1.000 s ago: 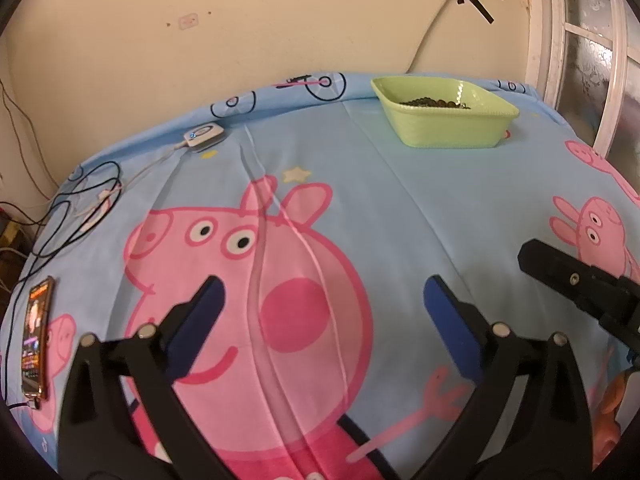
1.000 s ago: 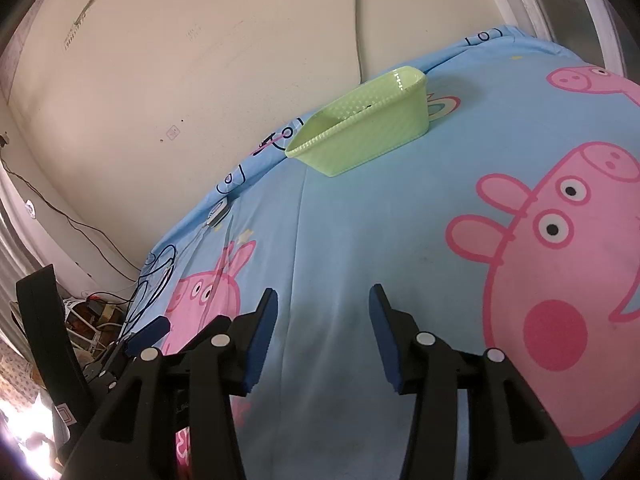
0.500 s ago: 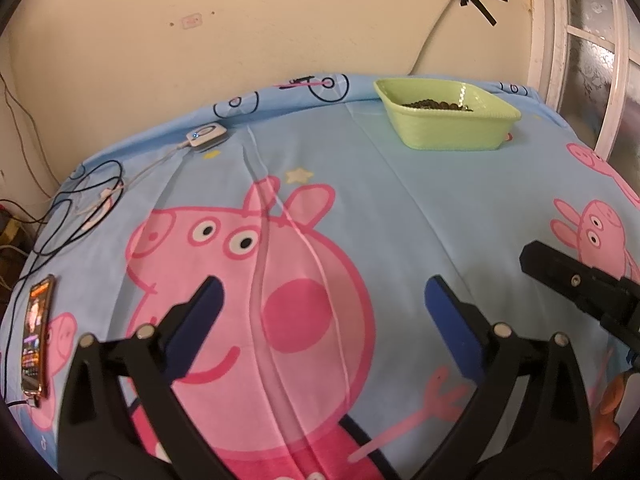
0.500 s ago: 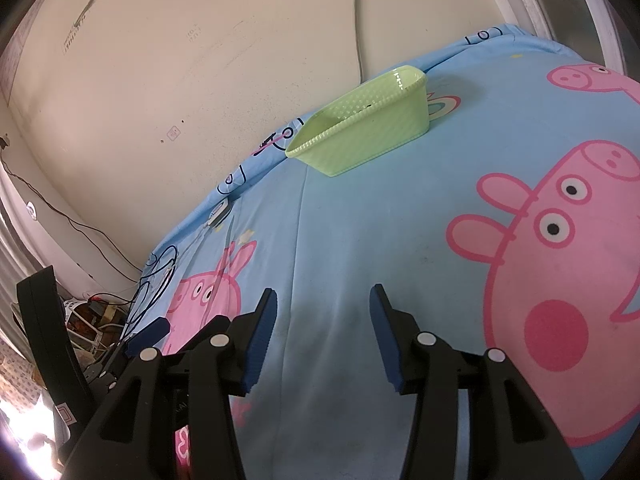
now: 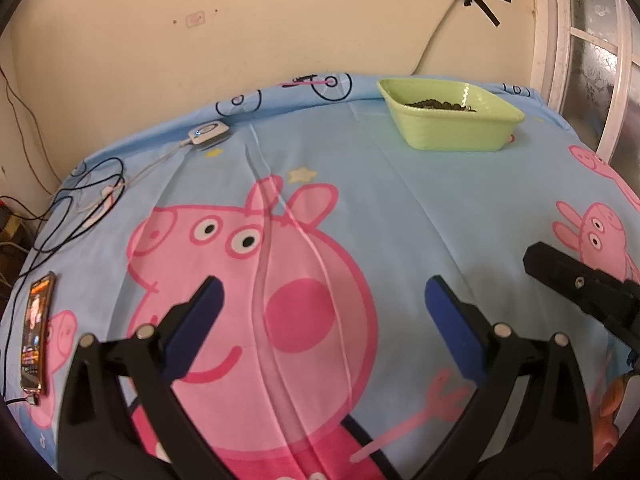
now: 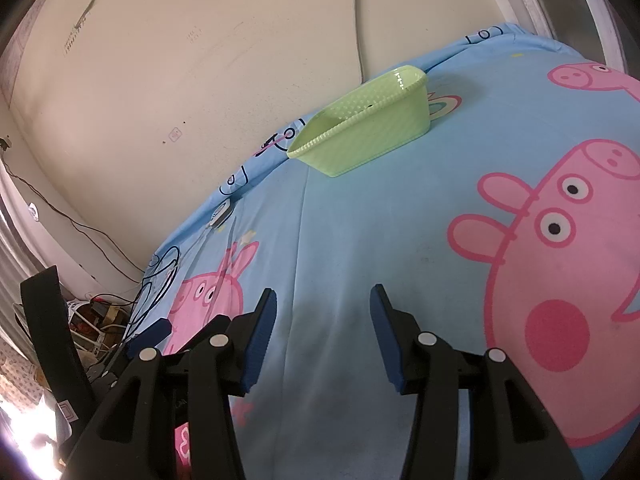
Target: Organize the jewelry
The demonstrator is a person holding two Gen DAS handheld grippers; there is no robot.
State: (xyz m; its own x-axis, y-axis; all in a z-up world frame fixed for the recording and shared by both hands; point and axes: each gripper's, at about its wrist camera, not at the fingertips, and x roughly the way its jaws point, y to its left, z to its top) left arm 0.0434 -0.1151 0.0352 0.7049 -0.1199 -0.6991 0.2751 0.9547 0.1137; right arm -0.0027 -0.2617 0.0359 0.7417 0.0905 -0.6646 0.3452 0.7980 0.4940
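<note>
The green plastic basket is rectangular with a dotted, ribbed wall, and it holds a dark beaded pile of jewelry. It stands on the smooth blue cartoon bedsheet by the wall. Well in front of the basket, the left gripper is spread wide and the right gripper is parted, both empty, with blue flat pads.

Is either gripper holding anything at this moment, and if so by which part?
Nothing is held. The left gripper and the right gripper are both open over the bedsheet, with only fabric between their fingers. The green basket sits apart, untouched.
</note>
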